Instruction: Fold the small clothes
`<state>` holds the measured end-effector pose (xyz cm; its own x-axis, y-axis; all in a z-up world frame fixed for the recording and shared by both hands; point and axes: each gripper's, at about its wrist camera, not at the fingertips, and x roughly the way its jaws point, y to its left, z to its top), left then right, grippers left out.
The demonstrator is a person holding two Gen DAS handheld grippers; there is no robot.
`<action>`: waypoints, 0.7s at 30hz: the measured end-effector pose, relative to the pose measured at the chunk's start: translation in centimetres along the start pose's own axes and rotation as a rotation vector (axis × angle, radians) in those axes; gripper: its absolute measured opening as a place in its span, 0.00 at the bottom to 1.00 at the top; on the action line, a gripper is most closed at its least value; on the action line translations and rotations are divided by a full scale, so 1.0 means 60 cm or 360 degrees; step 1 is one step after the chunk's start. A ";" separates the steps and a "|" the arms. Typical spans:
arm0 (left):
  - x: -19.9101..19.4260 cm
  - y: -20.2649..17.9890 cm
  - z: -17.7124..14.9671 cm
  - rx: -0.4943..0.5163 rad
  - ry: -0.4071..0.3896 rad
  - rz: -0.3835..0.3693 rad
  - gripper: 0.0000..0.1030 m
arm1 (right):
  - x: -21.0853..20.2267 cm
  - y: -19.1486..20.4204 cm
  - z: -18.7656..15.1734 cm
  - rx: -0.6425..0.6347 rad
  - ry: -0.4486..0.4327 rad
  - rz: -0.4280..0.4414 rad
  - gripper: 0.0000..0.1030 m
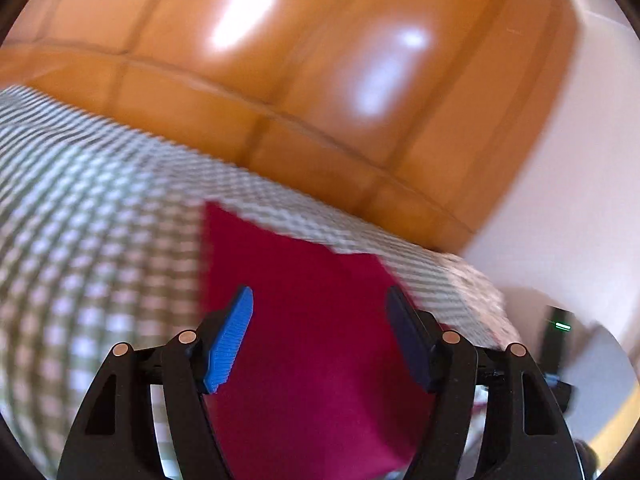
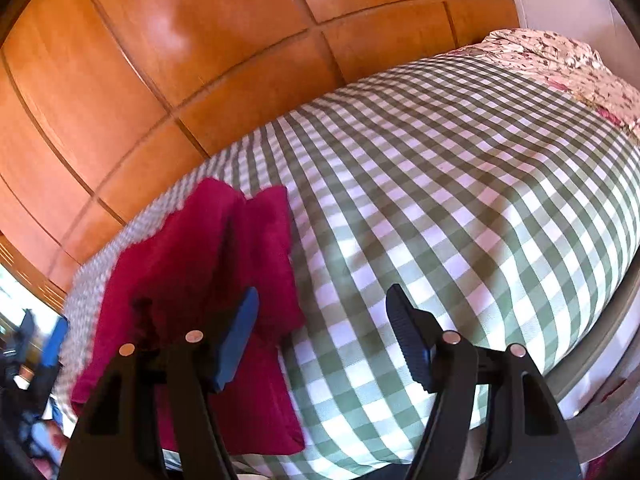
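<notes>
A dark red small garment [image 2: 208, 264] lies spread on the green-and-white checked bed cover [image 2: 440, 200], at the left of the right wrist view. It fills the lower middle of the blurred left wrist view [image 1: 308, 320]. My left gripper [image 1: 320, 336] is open and hovers just over the red cloth, holding nothing. My right gripper [image 2: 322, 336] is open and empty, over the garment's right edge and the bare cover beside it. The other gripper [image 2: 48, 352] shows at the far left of the right wrist view.
Glossy orange wooden wardrobe doors [image 2: 180, 60] stand close behind the bed. A floral pillow [image 2: 560, 60] lies at the bed's far right end. A white wall [image 1: 580, 160] is to the right. The bed's near edge [image 2: 600, 340] drops off at lower right.
</notes>
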<state>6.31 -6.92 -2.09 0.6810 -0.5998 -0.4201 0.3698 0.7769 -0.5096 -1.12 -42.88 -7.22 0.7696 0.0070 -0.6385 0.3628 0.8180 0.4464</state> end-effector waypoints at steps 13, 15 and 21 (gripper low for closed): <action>0.032 0.076 -0.046 -0.0051 0.0133 0.0170 0.66 | -0.016 0.061 0.005 0.0069 0.0130 0.0516 0.64; 0.033 0.076 -0.047 -0.0070 0.0137 0.0154 0.68 | -0.016 0.070 0.002 0.0077 0.0156 0.0552 0.64; 0.030 0.076 -0.052 -0.0067 0.0127 0.0147 0.68 | 0.007 0.094 -0.021 0.0138 0.0358 0.0710 0.63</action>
<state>7.25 -5.05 -7.50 0.6580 -0.5405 -0.5244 0.2796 0.8219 -0.4963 0.58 -37.53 -5.75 0.7309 0.4765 -0.4886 0.0742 0.6561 0.7510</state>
